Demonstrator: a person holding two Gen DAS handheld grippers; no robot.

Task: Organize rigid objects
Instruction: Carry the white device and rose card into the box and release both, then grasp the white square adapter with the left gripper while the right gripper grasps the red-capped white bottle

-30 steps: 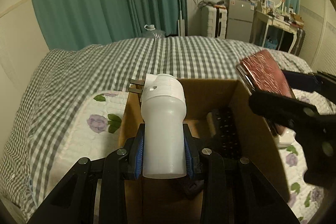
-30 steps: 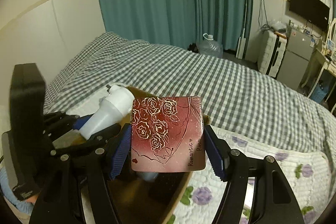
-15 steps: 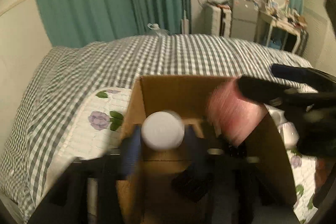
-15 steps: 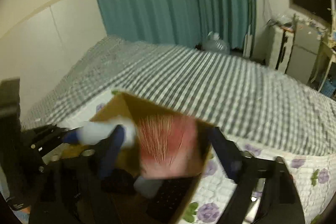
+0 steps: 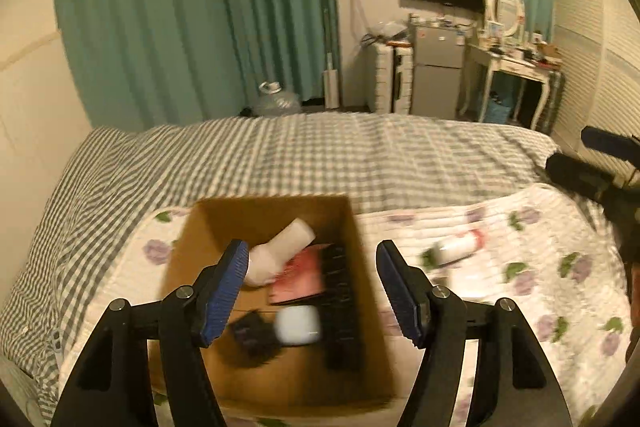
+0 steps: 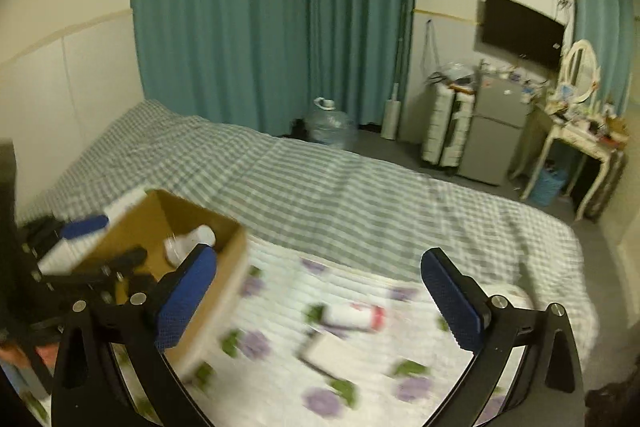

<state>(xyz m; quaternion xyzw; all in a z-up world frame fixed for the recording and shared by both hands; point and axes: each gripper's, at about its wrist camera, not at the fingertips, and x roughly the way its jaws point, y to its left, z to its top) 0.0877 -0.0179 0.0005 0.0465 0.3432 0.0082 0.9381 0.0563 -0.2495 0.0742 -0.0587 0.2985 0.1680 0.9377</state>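
**Both grippers empty above the box on the bed**

A bedroom with teal curtains [image 5: 180, 27]; a checked bed [image 5: 360, 155] carries a floral quilt [image 5: 540, 267], and on the quilt stands an open cardboard box [image 5: 360, 227].

The left gripper [image 5: 310, 287] tilts down over the box, its jaws opening with nothing between them. The right gripper [image 6: 320, 295] tilts down over the quilt to the right of the box, its jaws opening wide and empty; the box corner sits just behind its left finger.

In the box lie a white bottle [image 5: 280, 251], a red card case [image 5: 298, 279] partly under it, a black keyboard [image 5: 340, 299] along the right wall, a small white case [image 5: 298, 323] and a blurred black item [image 5: 250, 339]. On the quilt outside, a white tube with red end [image 6: 354, 315] lies beside a flat white box [image 6: 336, 351], both blurred.

A second ago the left gripper clamped the bottle and the right clamped the card case, both above the box; now both things rest inside it.
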